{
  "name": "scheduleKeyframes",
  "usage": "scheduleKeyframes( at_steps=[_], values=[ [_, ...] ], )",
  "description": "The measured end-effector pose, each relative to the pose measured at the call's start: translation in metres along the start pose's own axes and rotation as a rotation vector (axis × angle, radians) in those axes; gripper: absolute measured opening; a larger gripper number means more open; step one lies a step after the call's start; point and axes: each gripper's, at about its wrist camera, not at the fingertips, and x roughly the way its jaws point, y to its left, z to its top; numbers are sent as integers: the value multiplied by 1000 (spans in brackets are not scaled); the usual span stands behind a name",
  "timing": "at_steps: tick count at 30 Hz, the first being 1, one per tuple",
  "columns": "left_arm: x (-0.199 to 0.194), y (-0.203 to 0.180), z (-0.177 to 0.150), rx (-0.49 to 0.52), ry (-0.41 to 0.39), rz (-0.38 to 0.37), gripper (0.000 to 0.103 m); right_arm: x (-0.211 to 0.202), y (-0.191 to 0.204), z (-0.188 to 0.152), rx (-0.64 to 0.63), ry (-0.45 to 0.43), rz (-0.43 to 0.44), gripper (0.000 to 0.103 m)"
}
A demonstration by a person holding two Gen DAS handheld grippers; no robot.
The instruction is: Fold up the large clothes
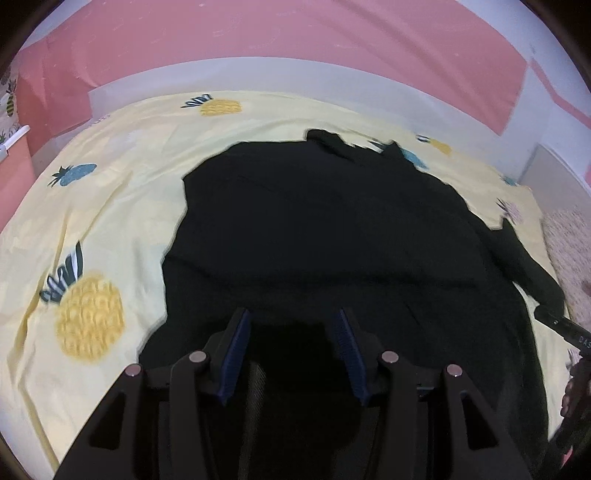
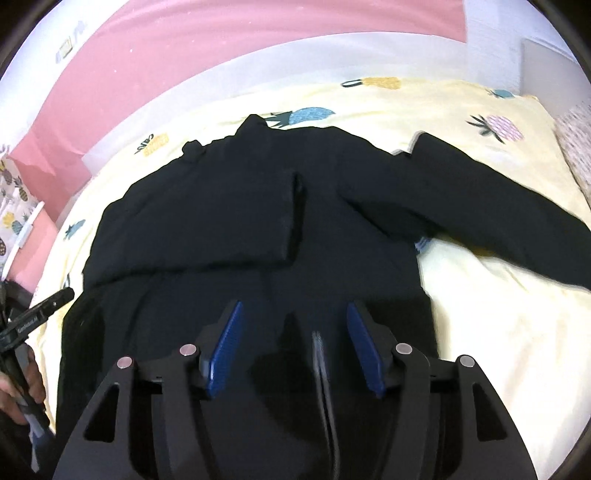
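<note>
A large black jacket (image 2: 229,221) lies spread on a pale yellow pineapple-print sheet (image 2: 491,314). Its left sleeve is folded across the chest. Its right sleeve (image 2: 480,206) stretches out to the right. In the left wrist view the jacket (image 1: 314,236) fills the middle. My left gripper (image 1: 293,317) is open and empty, just above the jacket's lower part. My right gripper (image 2: 293,310) is open and empty above the hem near the zip. The left gripper also shows at the left edge of the right wrist view (image 2: 40,310).
The sheet (image 1: 92,206) covers a bed set against a pink and white wall (image 1: 258,33). A patterned pillow (image 2: 576,144) lies at the bed's right end. A pineapple-print cloth (image 2: 14,199) hangs at the far left.
</note>
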Motion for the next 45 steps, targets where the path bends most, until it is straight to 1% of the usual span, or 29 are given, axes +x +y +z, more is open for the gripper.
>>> scheduleKeyframes(
  at_steps=[3, 8, 12, 15, 17, 21, 25, 29, 33, 36, 39, 45],
  values=[
    [-17, -19, -18, 20, 11, -33, 53, -19, -11, -17, 41, 1, 1, 59],
    [-34, -46, -35, 61, 29, -62, 54, -43, -38, -32, 95, -20, -3, 59],
    [-37, -62, -34, 101, 32, -64, 57, -53, -67, -36, 151, -43, -26, 59],
    [-33, -70, -28, 116, 32, -64, 57, -56, -96, -36, 220, -69, -41, 59],
    [-28, -75, -25, 127, 33, -58, 57, -56, -121, -35, 274, -80, -69, 59],
    [-15, -83, -18, 149, 43, -46, 57, -48, -169, -31, 362, -83, -143, 59],
    [7, -93, -7, 172, 51, -33, 57, -34, -222, -28, 472, -73, -182, 59],
    [29, -103, 6, 190, 53, -30, 57, -22, -277, -24, 610, -88, -191, 59],
    [53, -117, 22, 202, 47, -35, 57, -11, -318, -20, 725, -127, -165, 59],
    [72, -126, 36, 202, 45, -44, 57, -5, -340, -16, 798, -164, -135, 59],
    [88, -134, 44, 209, 49, -50, 57, 2, -354, -10, 842, -190, -108, 59],
    [119, -147, 51, 224, 73, -54, 57, 12, -372, 1, 898, -241, -110, 59]
  ],
)
